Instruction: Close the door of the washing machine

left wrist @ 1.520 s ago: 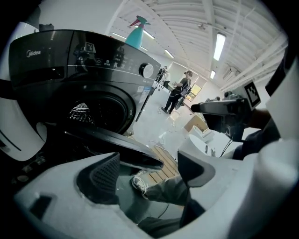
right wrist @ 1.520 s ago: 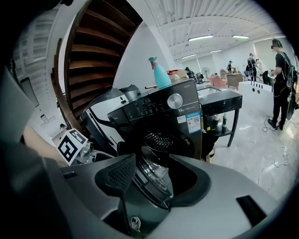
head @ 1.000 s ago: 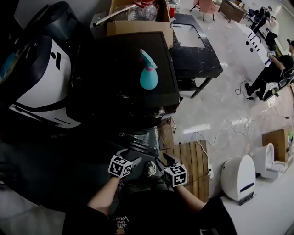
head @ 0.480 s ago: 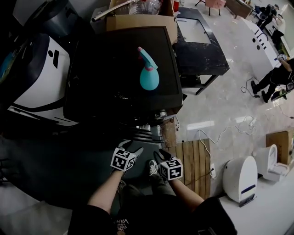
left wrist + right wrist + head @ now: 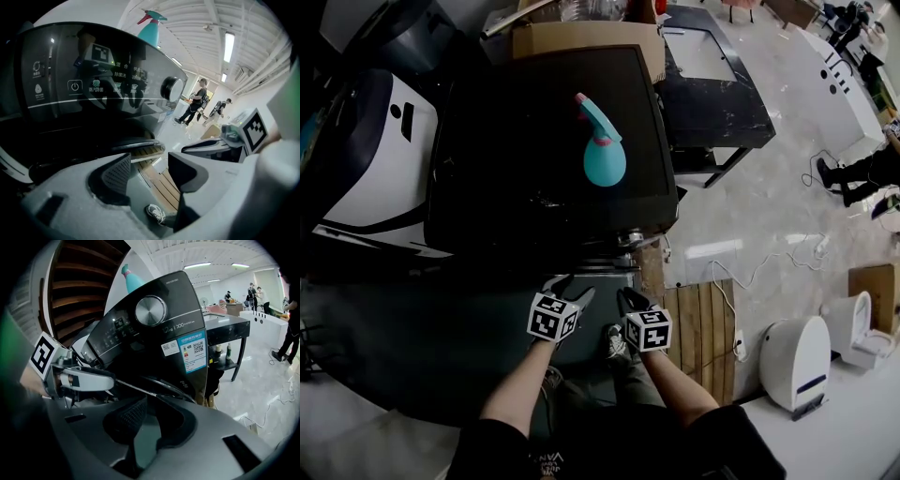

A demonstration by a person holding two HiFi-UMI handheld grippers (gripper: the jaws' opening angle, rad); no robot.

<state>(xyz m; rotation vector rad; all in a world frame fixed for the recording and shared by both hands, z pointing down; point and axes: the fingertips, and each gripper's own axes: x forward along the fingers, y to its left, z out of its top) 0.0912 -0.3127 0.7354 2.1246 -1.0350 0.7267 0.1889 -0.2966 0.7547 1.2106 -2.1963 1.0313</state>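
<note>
The fingers [image 5: 117, 174] of our left gripper [image 5: 571, 291] stand apart, and those of our right gripper [image 5: 634, 300] are nearly together. Both pairs have just been closing, with nothing pinched between them. The door [image 5: 602, 277] hangs open right at our fingertips, below the black washing machine [image 5: 516, 150], round, dark-rimmed and grey-glassed.

Glossy black washing machine [image 5: 516, 141], teal spray bottle [image 5: 603, 161] with pink trigger, pale brown slatted pallet [image 5: 701, 323].
</note>
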